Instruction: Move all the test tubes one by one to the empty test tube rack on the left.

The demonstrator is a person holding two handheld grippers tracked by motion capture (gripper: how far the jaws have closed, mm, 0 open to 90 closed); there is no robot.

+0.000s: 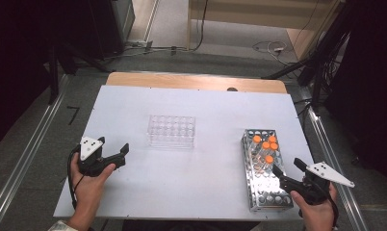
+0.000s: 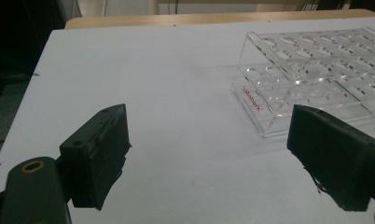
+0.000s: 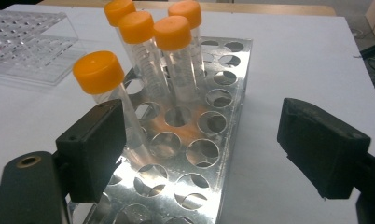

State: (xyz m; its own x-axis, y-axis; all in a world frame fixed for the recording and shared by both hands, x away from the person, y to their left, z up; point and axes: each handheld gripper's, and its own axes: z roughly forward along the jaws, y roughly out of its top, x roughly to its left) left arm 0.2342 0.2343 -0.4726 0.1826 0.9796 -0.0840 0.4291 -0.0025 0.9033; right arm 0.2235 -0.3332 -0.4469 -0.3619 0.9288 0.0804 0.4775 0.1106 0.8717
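Both hands sit at the near table edge in the high view, left gripper [image 1: 118, 155] and right gripper [image 1: 288, 169] spread wide and empty, the right one just beside the metal rack [image 1: 265, 185] whose far end holds the orange-capped tubes [image 1: 265, 145]. Left gripper view: black jaws apart over bare white table [image 2: 167, 84], pointing toward the clear plastic rack [image 2: 316, 79], which stands apart. Right gripper view: jaws parted, nearest tube [image 3: 106, 88] tilted by the left jaw; tubes look light, smooth, likely slippery, so best pinched just under the cap.
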